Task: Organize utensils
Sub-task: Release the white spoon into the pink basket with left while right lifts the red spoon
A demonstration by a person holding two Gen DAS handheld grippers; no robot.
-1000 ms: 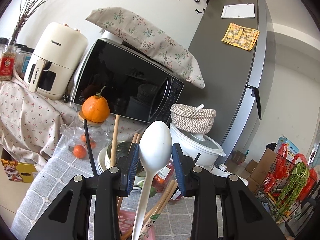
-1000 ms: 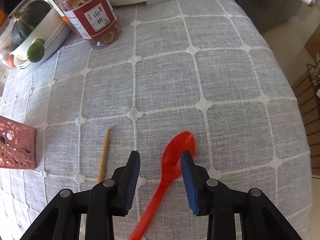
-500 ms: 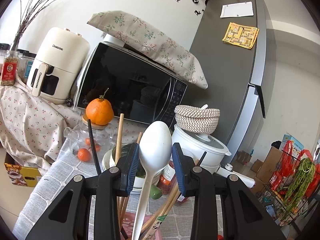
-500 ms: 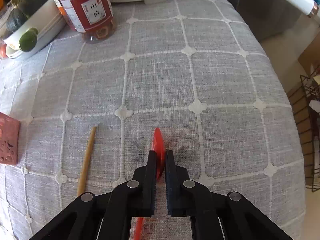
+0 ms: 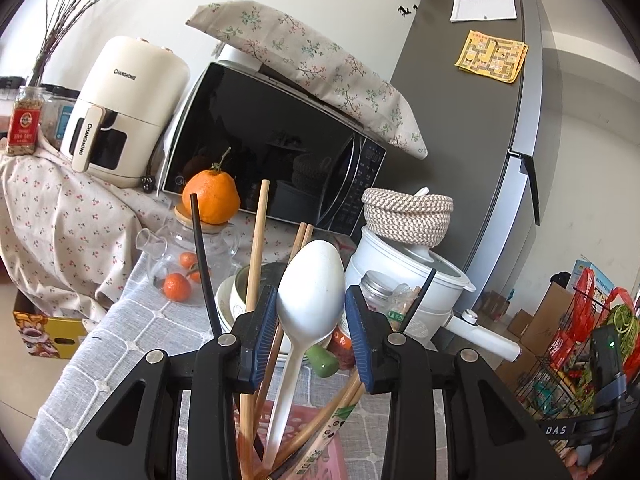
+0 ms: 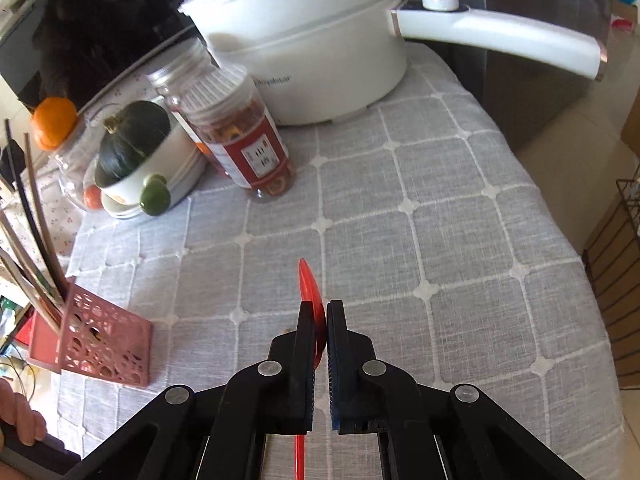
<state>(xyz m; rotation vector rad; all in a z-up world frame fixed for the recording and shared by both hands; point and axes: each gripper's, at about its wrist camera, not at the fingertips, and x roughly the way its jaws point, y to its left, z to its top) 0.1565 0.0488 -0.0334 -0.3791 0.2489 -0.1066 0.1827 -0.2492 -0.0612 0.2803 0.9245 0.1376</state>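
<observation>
My right gripper point(image 6: 319, 312) is shut on a red plastic spoon point(image 6: 309, 288), held edge-on above the grey checked tablecloth point(image 6: 440, 240). A pink perforated utensil holder point(image 6: 104, 344) stands at the left with chopsticks point(image 6: 28, 240) in it. In the left wrist view my left gripper point(image 5: 311, 308) is open. A white spoon point(image 5: 310, 304) and several chopsticks point(image 5: 254, 248) stand up between its jaws out of the pink holder point(image 5: 316, 444) just below. I cannot tell whether the jaws touch the holder.
A white electric pot point(image 6: 312, 40) with a long handle, a red-labelled jar point(image 6: 236, 128) and a bowl of green squash point(image 6: 136, 152) stand at the table's back. A microwave point(image 5: 272, 152), air fryer point(image 5: 124, 108) and fridge point(image 5: 480, 140) lie beyond. The table edge drops off at right.
My right gripper closed on the red spoon and lifted it off the cloth, tilting the view up toward the pot. The left gripper stayed open over the holder and shifted slightly.
</observation>
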